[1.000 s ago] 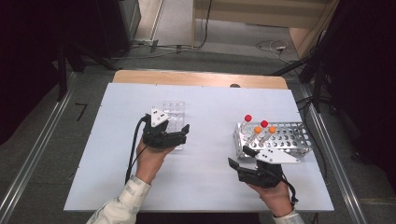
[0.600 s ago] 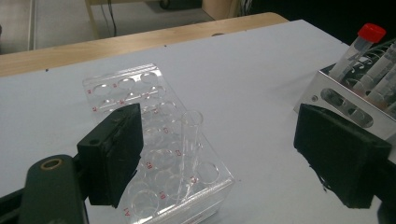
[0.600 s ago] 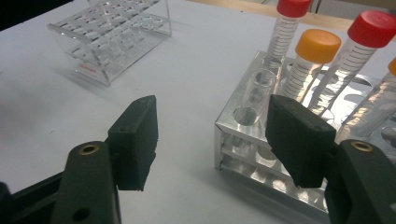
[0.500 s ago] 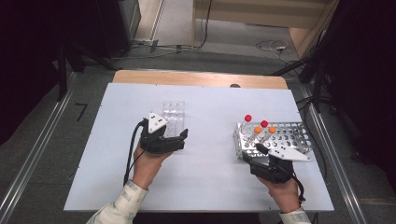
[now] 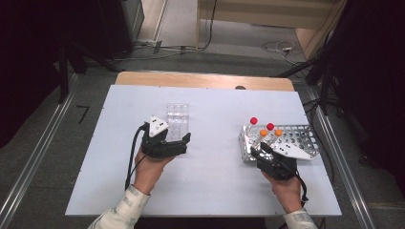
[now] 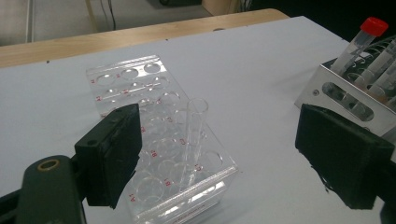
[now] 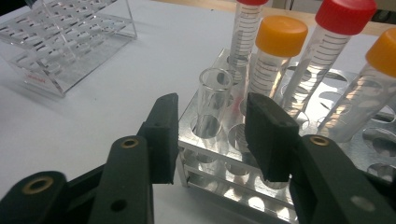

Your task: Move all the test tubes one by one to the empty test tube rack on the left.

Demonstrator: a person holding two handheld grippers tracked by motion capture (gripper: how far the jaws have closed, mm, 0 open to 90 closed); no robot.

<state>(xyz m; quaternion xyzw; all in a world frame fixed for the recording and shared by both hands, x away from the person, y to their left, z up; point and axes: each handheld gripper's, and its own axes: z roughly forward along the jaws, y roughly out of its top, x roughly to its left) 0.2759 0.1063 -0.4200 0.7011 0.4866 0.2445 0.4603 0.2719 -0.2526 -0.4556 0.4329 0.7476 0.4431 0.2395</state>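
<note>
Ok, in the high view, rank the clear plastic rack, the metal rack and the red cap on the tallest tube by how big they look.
1. metal rack, widest
2. clear plastic rack, partly hidden by the left gripper, so its full extent is unsure, though it still looks smaller
3. red cap, clearly smallest

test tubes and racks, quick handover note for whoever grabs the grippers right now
Left gripper: open, jaws wide apart in front of the clear rack, which holds one uncapped glass tube.
Right gripper: open, jaws either side of an uncapped glass tube standing in the metal rack, not yet closed on it.
Four capped tubes stand in the metal rack.
Left to do, probably: grip that tube and lift it out.
</note>
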